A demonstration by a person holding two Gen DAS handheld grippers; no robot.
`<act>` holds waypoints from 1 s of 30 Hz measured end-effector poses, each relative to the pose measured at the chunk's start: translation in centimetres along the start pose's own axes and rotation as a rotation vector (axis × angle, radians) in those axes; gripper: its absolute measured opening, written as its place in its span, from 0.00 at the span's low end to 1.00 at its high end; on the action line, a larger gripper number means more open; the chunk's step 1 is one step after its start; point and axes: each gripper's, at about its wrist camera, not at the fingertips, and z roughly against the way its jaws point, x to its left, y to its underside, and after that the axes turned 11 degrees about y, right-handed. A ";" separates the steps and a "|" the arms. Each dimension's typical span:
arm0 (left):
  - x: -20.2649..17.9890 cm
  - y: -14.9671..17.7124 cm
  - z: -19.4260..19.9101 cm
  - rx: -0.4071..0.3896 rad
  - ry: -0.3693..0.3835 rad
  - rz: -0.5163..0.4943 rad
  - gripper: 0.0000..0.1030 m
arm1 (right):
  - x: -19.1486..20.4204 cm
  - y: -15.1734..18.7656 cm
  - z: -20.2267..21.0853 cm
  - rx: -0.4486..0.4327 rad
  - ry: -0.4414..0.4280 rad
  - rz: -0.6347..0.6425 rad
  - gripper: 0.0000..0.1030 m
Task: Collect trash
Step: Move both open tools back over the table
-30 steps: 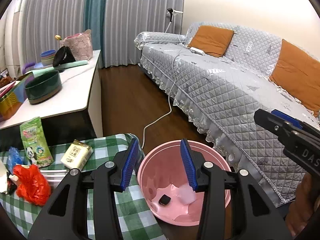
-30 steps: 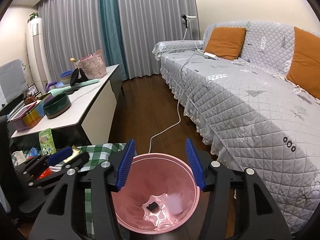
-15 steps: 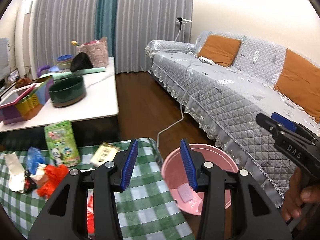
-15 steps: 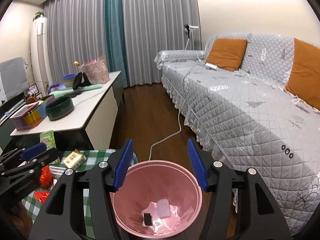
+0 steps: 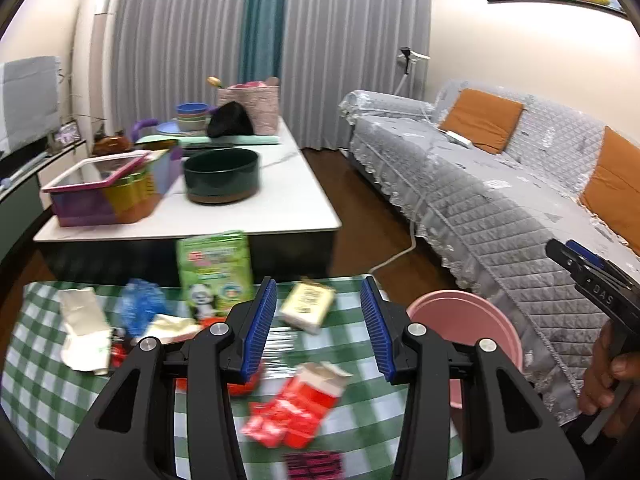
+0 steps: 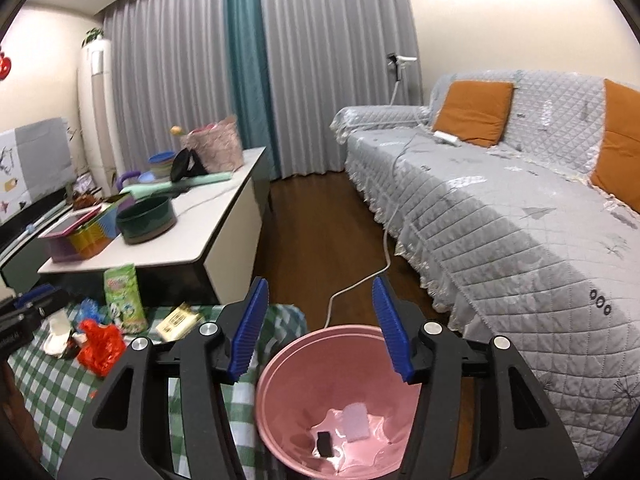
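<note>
My left gripper point(image 5: 318, 332) hangs open and empty over the green checked table point(image 5: 40, 380). Blurred beneath it lies a red carton point(image 5: 296, 412), with a cream box point(image 5: 308, 310) just beyond its fingertips. Further left are a green panda pack point(image 5: 214, 276), a blue wrapper point(image 5: 140, 308) and white paper point(image 5: 84, 328). The pink bin point(image 5: 460, 300) stands off the table's right end. My right gripper point(image 6: 320, 332) is open and empty above that bin point(image 6: 280, 380), which holds a black bit point(image 6: 324, 442) and a white piece point(image 6: 356, 422). A red bag point(image 6: 98, 344) lies on the table.
A white coffee table point(image 5: 280, 208) behind the trash carries a dark green bowl point(image 5: 222, 176) and a colourful box point(image 5: 108, 192). A grey quilted sofa point(image 6: 500, 208) fills the right. A white cable point(image 6: 380, 272) runs across the wooden floor between them.
My left gripper swung left, from over the pink bin to over the checked table and its trash. The right gripper drifted a little and still looks down into the bin.
</note>
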 end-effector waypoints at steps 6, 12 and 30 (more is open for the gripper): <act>4.9 -0.5 1.8 -0.012 -0.051 0.024 0.42 | 3.0 0.4 0.6 -0.009 -0.040 0.061 0.53; 11.3 -1.4 3.0 -0.015 -0.123 0.054 0.42 | 5.6 0.6 0.7 0.003 -0.129 0.074 0.35; 22.2 -0.4 1.3 -0.019 -0.141 0.158 0.40 | 17.8 3.1 -1.4 0.053 -0.343 0.117 0.24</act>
